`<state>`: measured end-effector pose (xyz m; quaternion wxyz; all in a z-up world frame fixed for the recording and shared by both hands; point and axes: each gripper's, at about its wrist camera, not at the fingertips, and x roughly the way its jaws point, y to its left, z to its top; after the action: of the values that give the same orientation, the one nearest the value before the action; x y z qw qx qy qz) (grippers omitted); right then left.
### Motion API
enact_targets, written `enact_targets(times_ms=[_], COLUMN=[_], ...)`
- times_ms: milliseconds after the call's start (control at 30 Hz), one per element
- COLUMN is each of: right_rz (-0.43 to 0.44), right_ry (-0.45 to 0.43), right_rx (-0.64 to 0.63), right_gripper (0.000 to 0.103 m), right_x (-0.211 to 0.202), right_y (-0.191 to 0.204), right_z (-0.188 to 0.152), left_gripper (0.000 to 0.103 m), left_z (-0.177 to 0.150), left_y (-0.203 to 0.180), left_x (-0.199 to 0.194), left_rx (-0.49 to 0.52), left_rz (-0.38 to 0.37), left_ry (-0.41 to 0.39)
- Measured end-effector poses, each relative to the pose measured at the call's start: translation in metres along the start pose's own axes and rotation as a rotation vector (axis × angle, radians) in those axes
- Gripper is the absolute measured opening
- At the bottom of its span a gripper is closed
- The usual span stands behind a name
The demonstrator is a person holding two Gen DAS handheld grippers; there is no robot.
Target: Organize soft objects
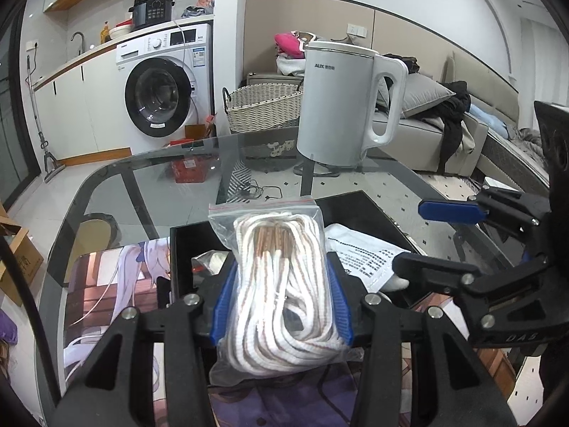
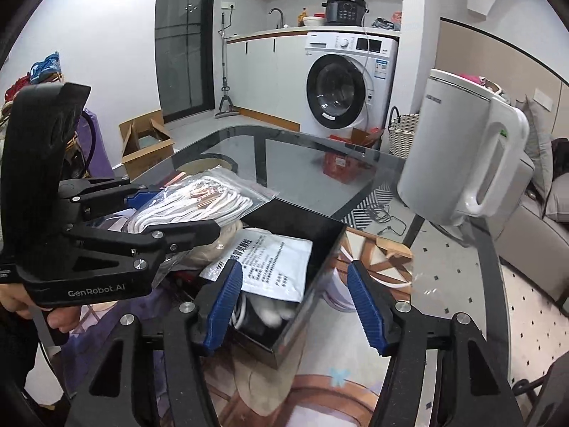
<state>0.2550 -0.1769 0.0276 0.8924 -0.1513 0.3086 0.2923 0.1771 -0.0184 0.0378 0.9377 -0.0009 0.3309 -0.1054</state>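
Observation:
A clear zip bag of white cords is pinched between the blue pads of my left gripper, which is shut on it above a black box. In the right wrist view the bag of cords hangs over the left part of the box, with the left gripper shut on it. A white printed packet and other pale soft items lie in the box. My right gripper stands open over the box's near right corner, its pads pressing on nothing. From the left wrist the right gripper shows at the right.
A tall white kettle stands on the glass table beyond the box. A printed mat lies under the box's near side. On the floor behind are a wicker basket and a washing machine.

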Motion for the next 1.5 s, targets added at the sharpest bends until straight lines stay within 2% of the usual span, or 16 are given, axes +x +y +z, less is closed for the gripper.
enact_targets(times_ms=[333,567,667,733,800,933,1067,1233,1500], right_rz=[-0.001,-0.004,0.001,0.004,0.004,0.004,-0.003,-0.01,-0.002], right_ry=[-0.008,-0.012,-0.026,-0.044,-0.062,-0.088,-0.109,-0.137,-0.159], right_rx=[0.005,0.015,0.02,0.019,0.011,0.006,0.008,0.015,0.034], right_gripper=[0.065,0.066,0.075,0.081,0.083,0.085,0.09,0.101,0.102], right_x=[-0.01,-0.014,-0.019,-0.024,-0.028,-0.037,-0.046,-0.052,-0.053], right_y=[-0.005,-0.003,-0.003,-0.002,0.0,0.001,0.003,0.004,0.012], right_z=[-0.005,-0.009,-0.011,-0.012,-0.013,-0.013,-0.015,-0.018,-0.033], left_gripper=[0.048,0.052,0.065,0.082,0.095,0.103,0.103,0.103,0.103], left_z=[-0.005,-0.005,-0.006,-0.007,-0.008,-0.009,-0.014,-0.023,-0.042], left_y=[-0.007,-0.001,-0.002,-0.003,-0.005,-0.008,-0.01,-0.006,0.002], left_x=[0.015,0.016,0.011,0.005,-0.002,-0.019,-0.033,-0.049,-0.067], left_rx=[0.032,-0.009,-0.017,-0.024,-0.026,-0.027,-0.028,-0.042,-0.071], left_rz=[0.018,0.006,0.001,-0.013,0.006,-0.004,0.018,0.027,0.06], left_ry=[0.055,0.057,0.05,0.034,0.015,-0.024,-0.058,-0.079,-0.111])
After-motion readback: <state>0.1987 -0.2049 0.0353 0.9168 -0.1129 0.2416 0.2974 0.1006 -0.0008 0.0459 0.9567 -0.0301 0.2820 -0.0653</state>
